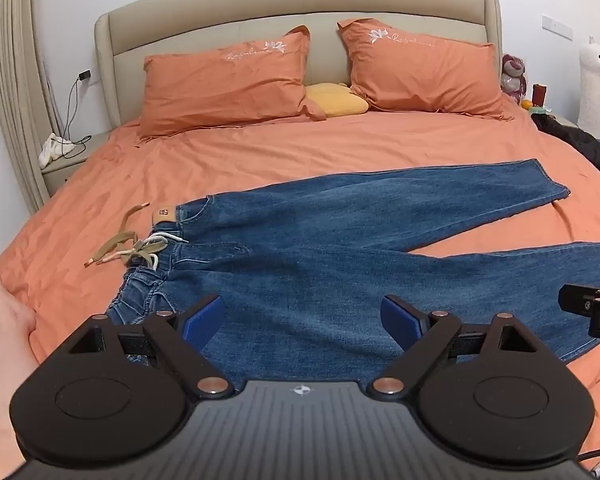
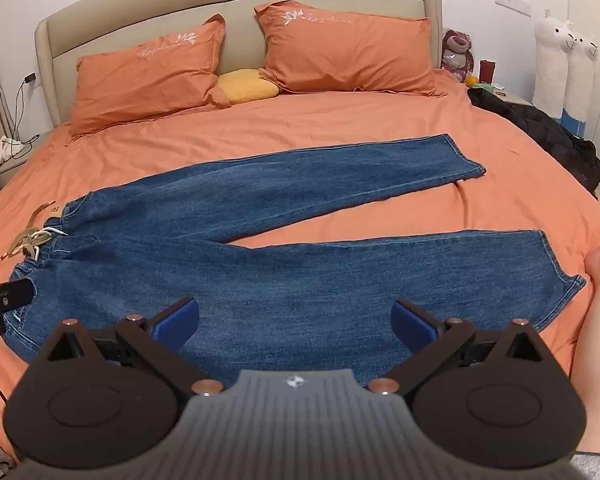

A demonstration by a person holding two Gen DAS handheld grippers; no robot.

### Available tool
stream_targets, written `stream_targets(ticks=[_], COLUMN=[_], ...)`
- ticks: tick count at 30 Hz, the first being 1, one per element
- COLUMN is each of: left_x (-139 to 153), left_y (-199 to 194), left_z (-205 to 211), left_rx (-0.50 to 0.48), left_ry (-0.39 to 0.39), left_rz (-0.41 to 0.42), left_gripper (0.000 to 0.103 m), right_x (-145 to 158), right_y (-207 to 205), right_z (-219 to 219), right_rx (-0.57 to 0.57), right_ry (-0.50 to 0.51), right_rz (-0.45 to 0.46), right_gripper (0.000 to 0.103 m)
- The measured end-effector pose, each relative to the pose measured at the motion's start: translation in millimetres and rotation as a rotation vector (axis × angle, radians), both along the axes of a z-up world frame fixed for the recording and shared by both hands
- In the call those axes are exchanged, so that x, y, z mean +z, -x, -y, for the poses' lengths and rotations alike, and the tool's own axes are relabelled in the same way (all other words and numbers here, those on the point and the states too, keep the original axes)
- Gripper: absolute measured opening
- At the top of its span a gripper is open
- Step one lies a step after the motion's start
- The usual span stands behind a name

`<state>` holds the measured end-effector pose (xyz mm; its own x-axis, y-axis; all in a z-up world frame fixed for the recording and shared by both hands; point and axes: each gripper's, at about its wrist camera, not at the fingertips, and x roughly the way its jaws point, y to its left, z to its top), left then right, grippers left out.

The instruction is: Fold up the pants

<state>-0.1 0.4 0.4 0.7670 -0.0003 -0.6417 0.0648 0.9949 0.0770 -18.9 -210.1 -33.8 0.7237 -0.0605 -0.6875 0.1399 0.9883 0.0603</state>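
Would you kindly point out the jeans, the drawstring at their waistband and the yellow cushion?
jeans (image 2: 300, 280): right wrist view, on the near leg's thigh.
drawstring (image 1: 156, 246): left wrist view, on the white knot at the waistband.
yellow cushion (image 2: 246, 86): right wrist view, on its middle.

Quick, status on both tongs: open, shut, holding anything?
Left tongs: open, holding nothing, above the jeans near the waistband.
Right tongs: open, holding nothing, above the nearer leg of the jeans.
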Motion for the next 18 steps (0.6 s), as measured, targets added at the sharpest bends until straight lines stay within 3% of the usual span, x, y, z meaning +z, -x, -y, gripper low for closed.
stream_targets(ticks=[18], left_x=[1], left_y=[3], left_z=[-1], left_rx=[0.014], left_ry=[-0.037], left_rz=[-0.031], left_gripper=[0.103], right_x=[6], right_y=[4], right_z=[-3], right_rx=[0.025], right_ry=[0.001], right_rz=[0.007], right_gripper=[0.098])
